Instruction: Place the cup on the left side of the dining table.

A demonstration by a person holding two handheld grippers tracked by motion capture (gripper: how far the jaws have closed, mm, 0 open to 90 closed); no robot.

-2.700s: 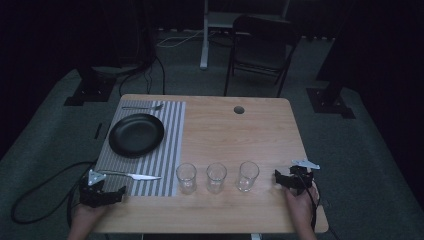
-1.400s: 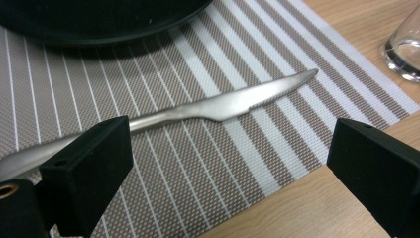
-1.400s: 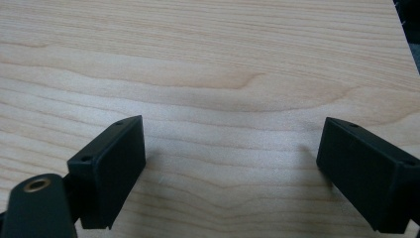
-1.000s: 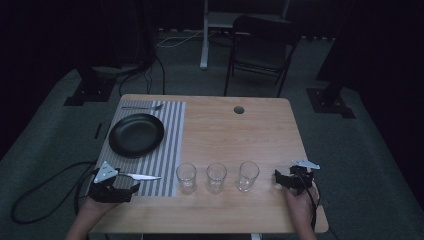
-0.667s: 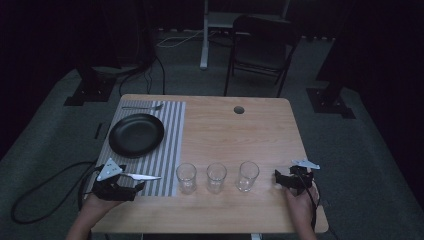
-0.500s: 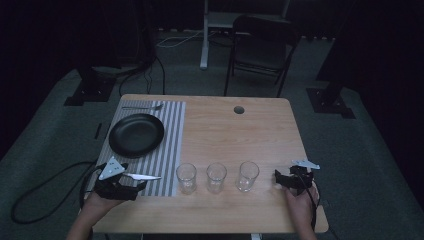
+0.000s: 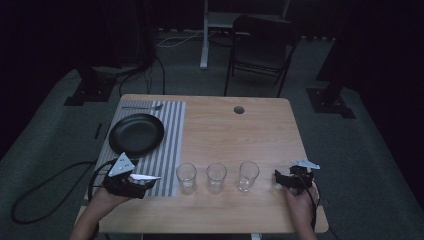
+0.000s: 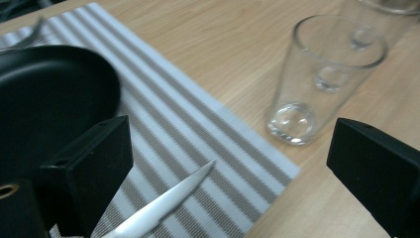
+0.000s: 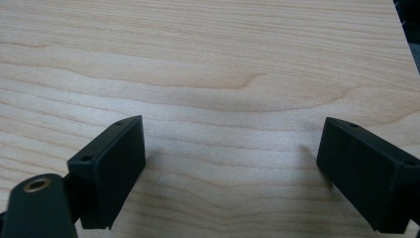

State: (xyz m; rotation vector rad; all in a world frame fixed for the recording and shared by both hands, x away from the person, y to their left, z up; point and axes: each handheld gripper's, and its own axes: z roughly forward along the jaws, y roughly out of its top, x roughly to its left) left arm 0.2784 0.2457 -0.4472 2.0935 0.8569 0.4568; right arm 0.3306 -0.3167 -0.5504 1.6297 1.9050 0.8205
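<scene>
1. A pale wooden table [image 7: 235, 135] is seen from above in a dark room, with a person's forearms entering from its near edge.
2. A grey striped placemat [image 7: 167, 145] covers the table's left part and bears a black plate [image 7: 136, 133]. A fork [image 7: 142, 106] lies beyond the plate.
3. Three empty glasses [image 7: 216, 176] stand in a row near the front edge.
4. The left gripper [image 7: 137, 186] hovers low over the placemat's near corner, jaws spread wide around a table knife [image 8: 163, 203] lying between them, untouched.
5. The right gripper [image 7: 280, 179] rests by the rightmost glass, jaws wide apart over bare wood.
6. Risk, as a judgement: closing on the flat knife could skid it or drag the placemat, and the nearest glass [image 8: 317, 79] just beside could be knocked over.
</scene>
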